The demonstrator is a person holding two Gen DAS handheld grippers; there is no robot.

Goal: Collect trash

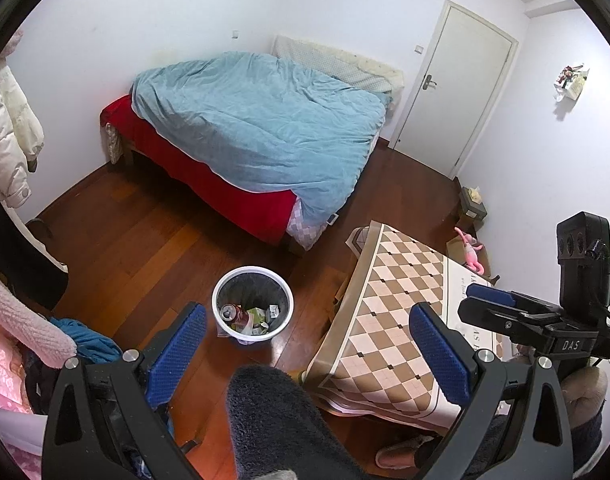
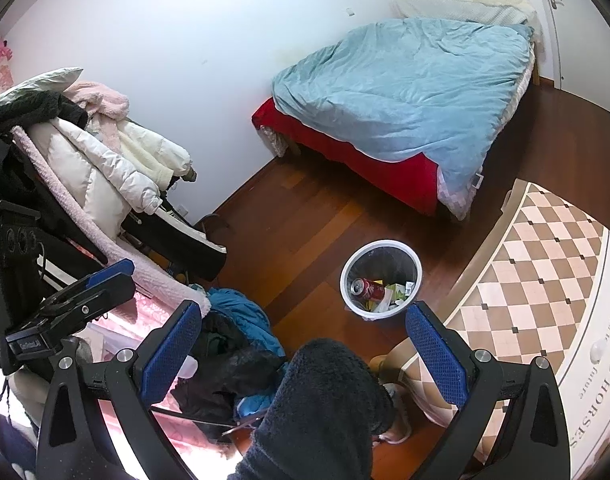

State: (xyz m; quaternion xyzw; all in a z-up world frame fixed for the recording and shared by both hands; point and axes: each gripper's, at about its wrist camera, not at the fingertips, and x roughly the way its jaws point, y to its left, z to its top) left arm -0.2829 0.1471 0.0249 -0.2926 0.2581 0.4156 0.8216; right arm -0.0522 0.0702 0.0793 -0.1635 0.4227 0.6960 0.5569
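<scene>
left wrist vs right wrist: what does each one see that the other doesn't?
Left wrist only: the door in full, a pink toy on the floor by the wall, a wall ornament, and the right gripper, which looks shut.
Right wrist only: the full pile of coats and the left gripper, which looks shut.
Both: the bin holding a red can and scraps, the bed, the checked table, wooden floor.
</scene>
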